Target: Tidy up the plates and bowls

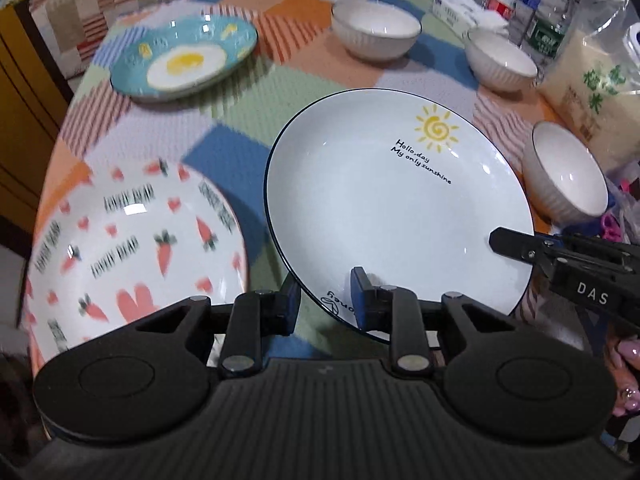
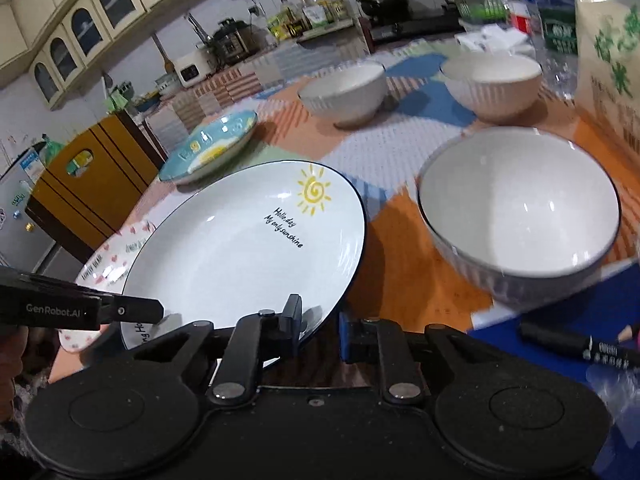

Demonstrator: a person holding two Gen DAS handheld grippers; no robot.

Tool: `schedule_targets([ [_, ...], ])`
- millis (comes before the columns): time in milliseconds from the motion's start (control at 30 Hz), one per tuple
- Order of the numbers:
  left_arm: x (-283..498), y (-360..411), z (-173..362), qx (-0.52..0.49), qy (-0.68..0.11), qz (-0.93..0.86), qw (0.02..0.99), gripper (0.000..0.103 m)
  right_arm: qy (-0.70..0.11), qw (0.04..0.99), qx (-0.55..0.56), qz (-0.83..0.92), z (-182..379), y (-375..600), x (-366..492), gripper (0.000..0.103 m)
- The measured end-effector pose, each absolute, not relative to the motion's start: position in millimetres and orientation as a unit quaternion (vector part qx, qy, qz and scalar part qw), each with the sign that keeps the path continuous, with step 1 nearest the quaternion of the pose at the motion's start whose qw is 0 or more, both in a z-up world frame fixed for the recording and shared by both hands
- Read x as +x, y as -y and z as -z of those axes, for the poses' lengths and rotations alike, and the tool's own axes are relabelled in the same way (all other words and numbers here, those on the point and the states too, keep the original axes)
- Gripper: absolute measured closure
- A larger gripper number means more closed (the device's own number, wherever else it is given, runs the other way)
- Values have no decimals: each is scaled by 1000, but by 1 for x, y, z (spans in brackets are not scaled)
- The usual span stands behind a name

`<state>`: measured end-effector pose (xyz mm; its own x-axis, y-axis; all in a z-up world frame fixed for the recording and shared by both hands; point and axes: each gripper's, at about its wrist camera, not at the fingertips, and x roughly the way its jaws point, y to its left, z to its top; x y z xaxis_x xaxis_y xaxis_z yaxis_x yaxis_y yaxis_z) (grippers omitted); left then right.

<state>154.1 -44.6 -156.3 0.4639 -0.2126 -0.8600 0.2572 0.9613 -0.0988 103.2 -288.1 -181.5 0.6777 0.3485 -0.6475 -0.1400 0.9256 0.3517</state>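
Observation:
A white sun plate [image 1: 396, 216] is held tilted above the table. My left gripper [image 1: 326, 300] is shut on its near rim, and my right gripper [image 2: 318, 330] is shut on its right rim; the right gripper also shows in the left wrist view [image 1: 516, 244]. The sun plate shows in the right wrist view [image 2: 240, 252]. A carrot plate [image 1: 132, 248] lies at the left, a blue egg plate [image 1: 184, 62] farther back. Three white ribbed bowls stand apart: one [image 1: 376, 34] at the back, one [image 1: 500, 62] to its right, one [image 1: 566, 178] close on the right, also large in the right wrist view [image 2: 520, 216].
The table has a patchwork cloth [image 1: 224, 124]. Water bottles [image 1: 548, 12] and a bag of rice [image 1: 596, 92] stand at the back right. A black pen [image 2: 576, 346] lies at the near right. A wooden cabinet [image 2: 92, 184] stands left of the table.

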Motion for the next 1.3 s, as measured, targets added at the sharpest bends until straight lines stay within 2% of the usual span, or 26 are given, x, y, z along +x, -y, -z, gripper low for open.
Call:
schedule_targets([
  [267,205,32,150,33,-487,170,856,78,-336,924,134,-123,175,277,135,80],
  [400,226,32,155,61,-483,174,856,78,-340,921,152,-111,186,271,151,79],
  [733,272,31,180,27,-515,190,835,78,-365,921,117,-77,191,256,177,78],
  [1133,278,35,188,5,-538,169,826,77,-408,907,97,-46,191,247,189,75],
  [1300,269,28,167,7,-539,172,825,77,-414,904,98,-36,176,253,185,75],
])
